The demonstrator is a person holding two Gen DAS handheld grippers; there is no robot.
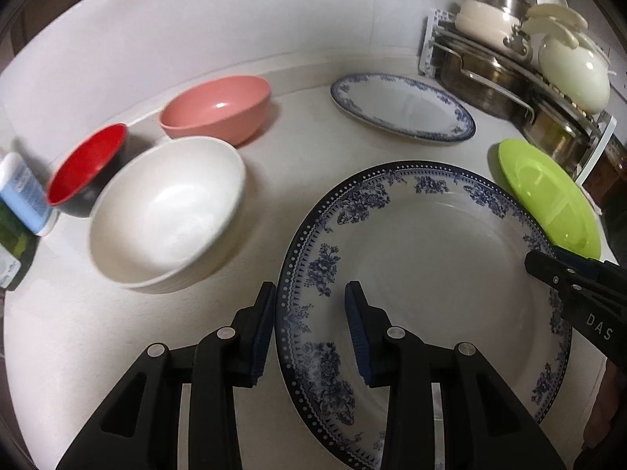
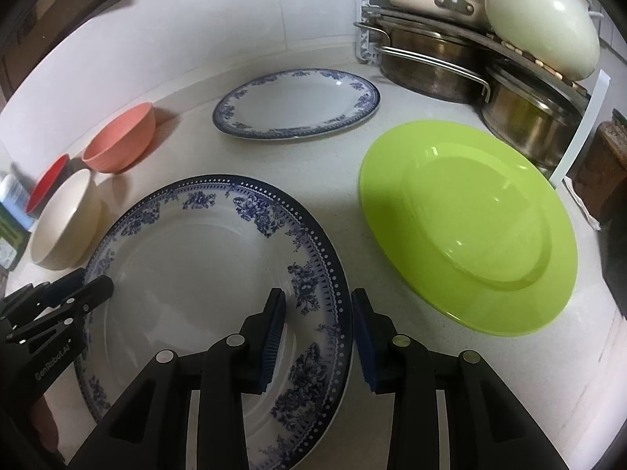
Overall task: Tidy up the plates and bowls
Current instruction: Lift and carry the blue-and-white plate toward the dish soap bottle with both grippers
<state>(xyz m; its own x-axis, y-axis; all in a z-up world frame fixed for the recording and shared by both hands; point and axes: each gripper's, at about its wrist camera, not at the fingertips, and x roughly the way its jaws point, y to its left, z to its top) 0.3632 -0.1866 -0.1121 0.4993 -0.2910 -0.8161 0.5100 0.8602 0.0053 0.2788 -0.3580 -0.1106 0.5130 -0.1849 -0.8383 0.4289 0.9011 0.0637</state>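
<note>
**Both tongs spread across the rim of the blue floral plate**

Left wrist view: the left tongs (image 1: 309, 329) stand released, fingers spread either side of the near-left rim of the large blue floral plate (image 1: 431, 274), not clamping it. Ahead-left sit a white bowl (image 1: 164, 211), a red bowl (image 1: 86, 164) and a pink bowl (image 1: 217, 107). Farther ahead lies an oval blue-patterned platter (image 1: 403, 105); to the right, a green plate (image 1: 548, 196).

Right wrist view: the right tongs (image 2: 319, 337) are likewise released, straddling the same plate's right rim (image 2: 196, 274). The green plate (image 2: 470, 227) lies just to the right, the platter (image 2: 298, 103) ahead, and the left tongs (image 2: 84, 288) enter at the far left.
</note>
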